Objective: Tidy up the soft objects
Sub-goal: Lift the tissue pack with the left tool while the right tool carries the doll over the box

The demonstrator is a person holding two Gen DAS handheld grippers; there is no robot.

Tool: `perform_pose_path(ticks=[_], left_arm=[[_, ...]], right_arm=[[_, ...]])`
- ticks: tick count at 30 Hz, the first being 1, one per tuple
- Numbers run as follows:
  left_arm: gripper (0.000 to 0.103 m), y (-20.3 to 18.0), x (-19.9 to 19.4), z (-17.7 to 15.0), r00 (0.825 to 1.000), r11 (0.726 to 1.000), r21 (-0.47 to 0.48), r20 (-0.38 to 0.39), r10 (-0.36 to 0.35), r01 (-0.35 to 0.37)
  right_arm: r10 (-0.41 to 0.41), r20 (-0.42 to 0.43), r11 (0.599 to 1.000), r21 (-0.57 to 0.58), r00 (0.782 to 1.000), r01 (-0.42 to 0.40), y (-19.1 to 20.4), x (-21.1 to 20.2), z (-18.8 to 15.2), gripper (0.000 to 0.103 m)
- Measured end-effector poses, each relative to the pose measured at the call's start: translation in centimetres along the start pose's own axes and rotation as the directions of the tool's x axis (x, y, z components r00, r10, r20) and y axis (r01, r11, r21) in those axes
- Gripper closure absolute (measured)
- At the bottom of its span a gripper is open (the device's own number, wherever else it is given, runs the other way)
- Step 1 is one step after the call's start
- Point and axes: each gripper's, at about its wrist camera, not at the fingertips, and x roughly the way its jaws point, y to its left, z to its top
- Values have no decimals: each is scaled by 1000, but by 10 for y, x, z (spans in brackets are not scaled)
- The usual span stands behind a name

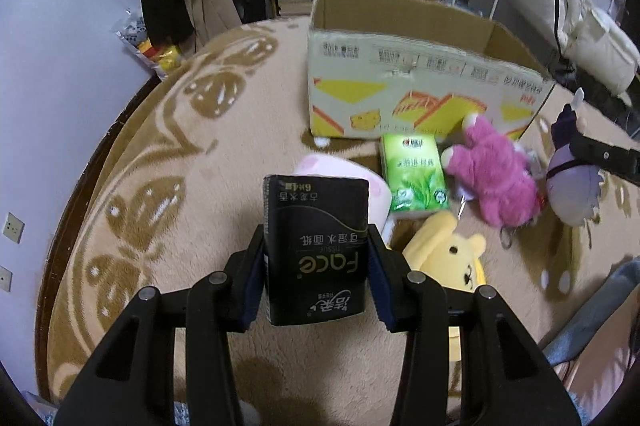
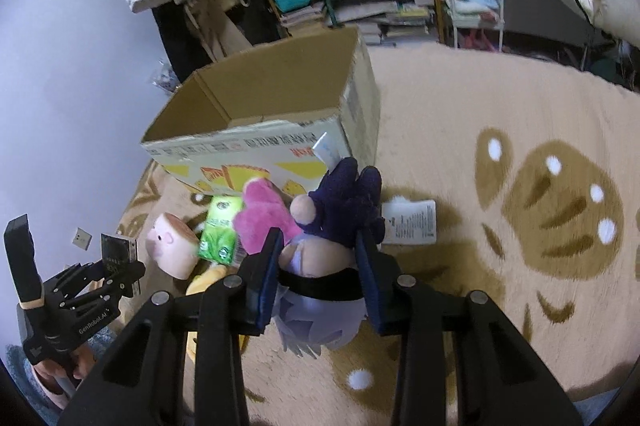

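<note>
Two soft items are held above the beige patterned carpet (image 1: 224, 154): a black tissue pack (image 1: 318, 246) clamped in the left gripper (image 1: 316, 262), a purple plush doll (image 2: 320, 266) pinched by the right gripper (image 2: 318, 266), near the open cardboard box (image 2: 256, 130).

Counts on the rug, taken from the two tongs

Two tissue packs: a black one (image 1: 318, 246) between the left tongs, a green one (image 1: 414, 172) ahead of them. Four plush toys: pink bear (image 1: 492, 170), yellow bear (image 1: 448, 258), pink-white roll (image 1: 340, 182), purple doll (image 2: 320, 266) in the right tongs. One cardboard box (image 1: 400, 94) beyond.
</note>
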Motion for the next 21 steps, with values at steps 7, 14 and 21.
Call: perform_pose_path(ticks=[7, 14, 21], left_arm=[[59, 1, -10, 6, 997, 1000, 12, 79, 4, -5], [59, -1, -27, 22, 984, 1000, 15, 177, 10, -13], [59, -8, -51, 55, 950, 1000, 19, 311, 8, -15]], right_arm=[[45, 107, 996, -80, 993, -36, 23, -23, 2, 65], [85, 199, 986, -157, 976, -54, 50, -44, 13, 65], [122, 275, 971, -234, 954, -57, 73, -57, 38, 65]])
